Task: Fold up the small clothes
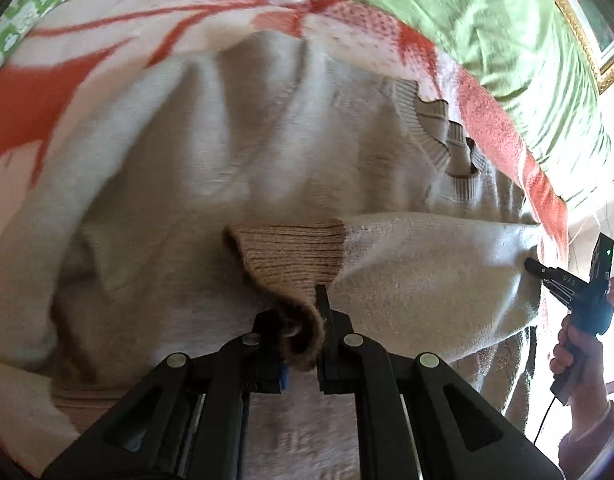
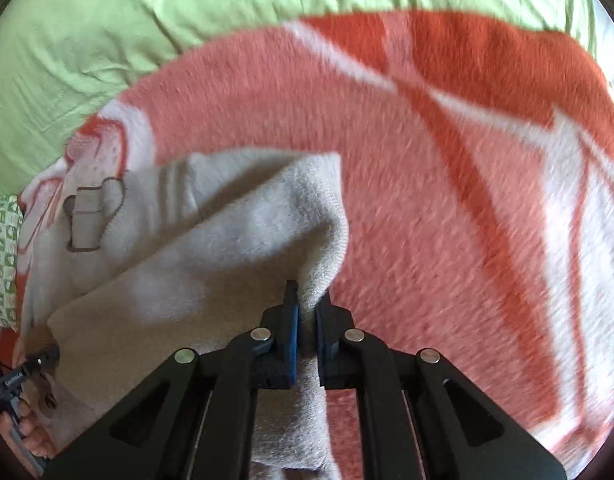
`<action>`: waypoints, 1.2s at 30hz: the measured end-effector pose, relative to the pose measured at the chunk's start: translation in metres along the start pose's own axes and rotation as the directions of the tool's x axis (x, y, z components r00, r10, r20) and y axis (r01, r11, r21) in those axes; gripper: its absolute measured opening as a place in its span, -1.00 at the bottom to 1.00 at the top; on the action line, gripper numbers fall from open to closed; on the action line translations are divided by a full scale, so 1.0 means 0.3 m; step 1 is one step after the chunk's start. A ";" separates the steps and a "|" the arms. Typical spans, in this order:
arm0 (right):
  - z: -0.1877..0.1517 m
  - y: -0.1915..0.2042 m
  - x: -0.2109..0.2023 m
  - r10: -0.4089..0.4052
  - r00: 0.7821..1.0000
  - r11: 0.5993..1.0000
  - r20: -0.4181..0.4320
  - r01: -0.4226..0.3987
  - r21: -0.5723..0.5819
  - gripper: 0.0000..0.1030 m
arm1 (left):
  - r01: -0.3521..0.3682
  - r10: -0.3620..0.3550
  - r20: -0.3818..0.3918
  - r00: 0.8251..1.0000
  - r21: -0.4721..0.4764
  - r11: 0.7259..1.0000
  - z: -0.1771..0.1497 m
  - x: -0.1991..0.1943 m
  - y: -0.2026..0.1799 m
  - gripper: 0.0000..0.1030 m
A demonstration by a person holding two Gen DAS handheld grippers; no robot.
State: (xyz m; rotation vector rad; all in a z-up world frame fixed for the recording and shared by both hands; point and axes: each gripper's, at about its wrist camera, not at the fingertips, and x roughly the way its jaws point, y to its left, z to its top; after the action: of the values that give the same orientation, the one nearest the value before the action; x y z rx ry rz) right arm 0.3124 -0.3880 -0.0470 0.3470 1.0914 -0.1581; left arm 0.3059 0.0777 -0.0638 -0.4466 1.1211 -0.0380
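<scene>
Sweater (image 1: pixel 235 152): a beige knit garment, spread over an orange-and-white blanket (image 1: pixel 59 92) on a bed with a green sheet (image 1: pixel 487 20); its ribbed neckline (image 1: pixel 447 136) lies toward the upper right in the left wrist view.

Left tongs (image 1: pixel 307 312): pressed together on the brown ribbed cuff (image 1: pixel 295 256) of one sleeve; the cuff edge curls out between the two fingers, and the sleeve runs from there to the right across the garment body.

Right tongs (image 2: pixel 307 304): pinching a fold of the sweater at its right edge; the knit passes between the blue pads (image 2: pixel 294 340) and hangs below them; the blanket lies just beside this edge on the right.

In the left wrist view the right tongs appear at the far right edge, tips touching the sweater fabric, held by a hand (image 1: pixel 571 344) in a pink sleeve; in the right wrist view the left tongs appear at the lower left edge, partly cut off by the frame.

Limits of view: both pictures are blurred, most strongly on the blanket; the lower hem of the sweater is hidden behind the tong bodies; a green-and-white patterned cloth (image 2: pixel 3 256) at the left edge is cut off; a gilt picture frame (image 1: pixel 579 32) is only partly in view.
</scene>
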 end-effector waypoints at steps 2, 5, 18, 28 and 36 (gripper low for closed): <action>-0.009 0.006 -0.016 -0.023 1.000 1.000 0.007 0.023 0.009 -0.47 | -0.022 0.022 0.011 1.000 0.014 1.000 -0.001 -0.010 0.003 -0.85; -0.025 0.029 -0.096 -0.042 0.996 0.999 0.085 0.041 0.016 -0.35 | -0.046 0.046 0.009 0.999 -0.020 0.999 -0.005 -0.012 0.013 -0.84; -0.191 0.184 -0.066 0.091 0.995 0.994 -0.043 -0.093 -0.056 -0.32 | -0.072 0.071 -0.018 0.997 -0.005 0.997 -0.090 -0.146 0.041 -0.32; -0.382 0.348 -0.235 0.287 0.957 0.953 -0.030 -0.289 -0.095 -0.01 | -0.214 0.211 0.050 0.976 0.070 0.974 -0.395 -0.466 0.158 0.50; -0.492 0.475 -0.225 0.303 0.947 0.937 -0.107 -0.316 -0.147 -0.01 | -0.424 0.412 0.110 0.905 0.312 0.850 -0.431 -0.330 0.086 0.54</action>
State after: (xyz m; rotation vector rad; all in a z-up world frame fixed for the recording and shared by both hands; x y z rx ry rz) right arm 0.1995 -0.2058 -0.0201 0.3767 1.1091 0.2275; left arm 0.1438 0.0836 -0.0341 0.1048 1.1278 0.1647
